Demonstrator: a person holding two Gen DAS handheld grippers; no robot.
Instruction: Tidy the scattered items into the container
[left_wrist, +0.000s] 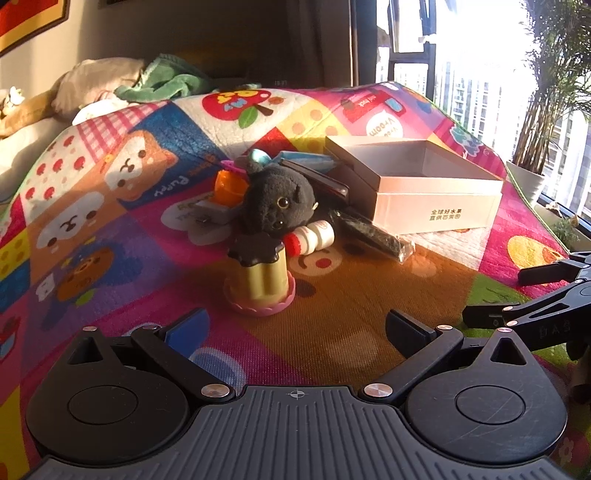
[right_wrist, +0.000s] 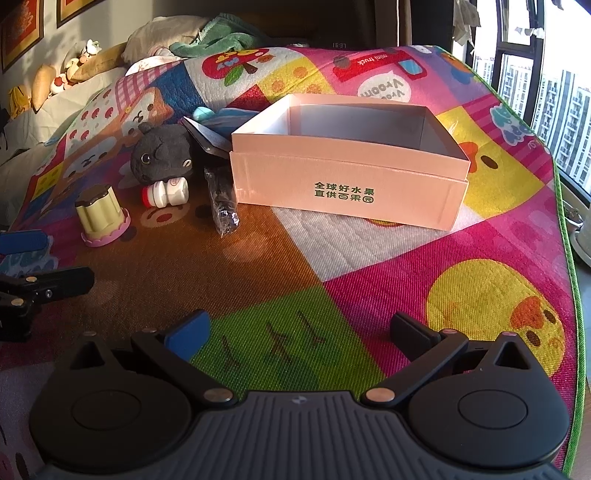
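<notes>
We hold both grippers, left gripper (left_wrist: 297, 334) and right gripper (right_wrist: 299, 334), spread wide and empty above a colourful play mat (right_wrist: 369, 266). Ahead, a pudding toy (left_wrist: 260, 275), small bottle (left_wrist: 314, 238) and black plush (left_wrist: 275, 201) lie left of the open box (right_wrist: 343, 177).

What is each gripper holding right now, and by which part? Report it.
Nothing is held. The left gripper and right gripper are both open and empty above the play mat; the pudding toy sits untouched.
</notes>
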